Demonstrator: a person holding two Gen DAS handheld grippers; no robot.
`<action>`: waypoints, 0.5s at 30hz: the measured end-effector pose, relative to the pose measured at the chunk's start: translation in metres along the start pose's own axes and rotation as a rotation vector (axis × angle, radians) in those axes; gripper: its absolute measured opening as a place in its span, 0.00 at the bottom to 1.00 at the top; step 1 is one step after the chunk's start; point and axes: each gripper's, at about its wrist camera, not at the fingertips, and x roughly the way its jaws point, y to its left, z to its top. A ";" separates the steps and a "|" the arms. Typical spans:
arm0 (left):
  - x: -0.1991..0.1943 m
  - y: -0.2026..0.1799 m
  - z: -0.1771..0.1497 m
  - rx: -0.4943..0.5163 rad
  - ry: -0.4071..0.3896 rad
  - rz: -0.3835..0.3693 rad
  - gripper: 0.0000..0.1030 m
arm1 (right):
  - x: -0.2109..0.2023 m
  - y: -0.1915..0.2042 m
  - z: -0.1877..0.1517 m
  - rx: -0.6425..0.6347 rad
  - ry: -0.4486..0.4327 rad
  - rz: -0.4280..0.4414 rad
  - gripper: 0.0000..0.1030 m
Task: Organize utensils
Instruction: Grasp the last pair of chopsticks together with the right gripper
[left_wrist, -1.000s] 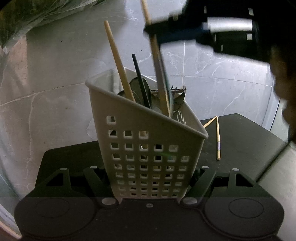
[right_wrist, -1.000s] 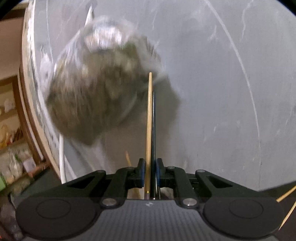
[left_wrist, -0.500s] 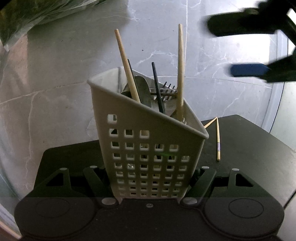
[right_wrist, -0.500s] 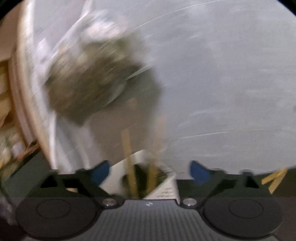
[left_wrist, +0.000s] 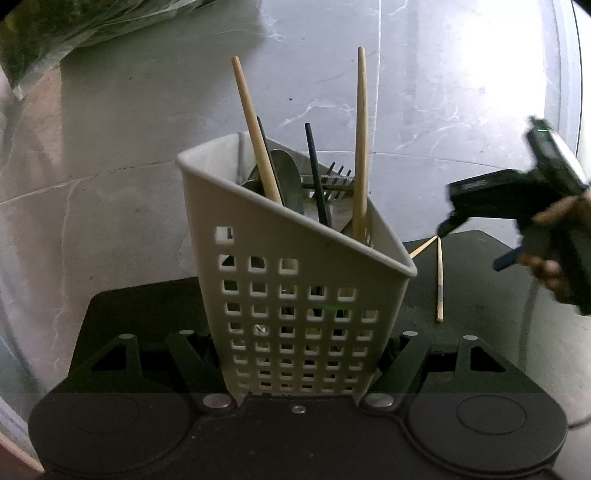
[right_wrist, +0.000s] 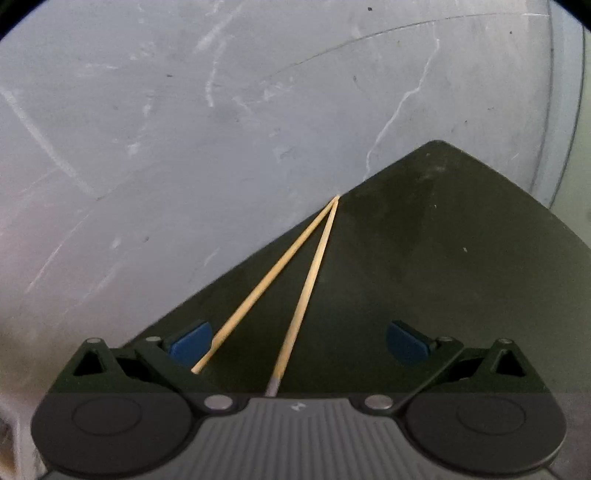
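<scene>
Left wrist view: a black table (left_wrist: 480, 295) stands over a grey marbled floor (left_wrist: 110, 147). The left gripper (left_wrist: 299, 354) is clamped on a white utensil caddy (left_wrist: 295, 295) holding chopsticks and cutlery. The right gripper (left_wrist: 476, 240), hand-held, hangs over two loose chopsticks (left_wrist: 439, 280).

Right wrist view: right jaws wide, empty, straddling those chopsticks (right_wrist: 295, 291) on the table corner.

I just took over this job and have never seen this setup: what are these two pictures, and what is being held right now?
No robot arm here: a person carries a hand-held gripper in each hand, each with a camera looking along its fingers. The left view shows the left hand-held gripper shut on a white perforated utensil basket holding chopsticks, a spoon and a fork. The right view shows the right hand-held gripper open and empty above two wooden chopsticks lying on the black table.
</scene>
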 end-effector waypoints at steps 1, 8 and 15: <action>0.000 0.000 0.000 0.000 0.001 0.001 0.74 | 0.006 0.006 0.002 -0.012 -0.010 -0.031 1.00; 0.001 -0.002 0.002 -0.010 0.005 0.008 0.74 | 0.050 0.056 0.003 -0.172 -0.046 -0.211 1.00; 0.003 -0.003 0.003 -0.015 0.007 0.013 0.74 | 0.061 0.063 -0.015 -0.267 -0.013 -0.220 0.91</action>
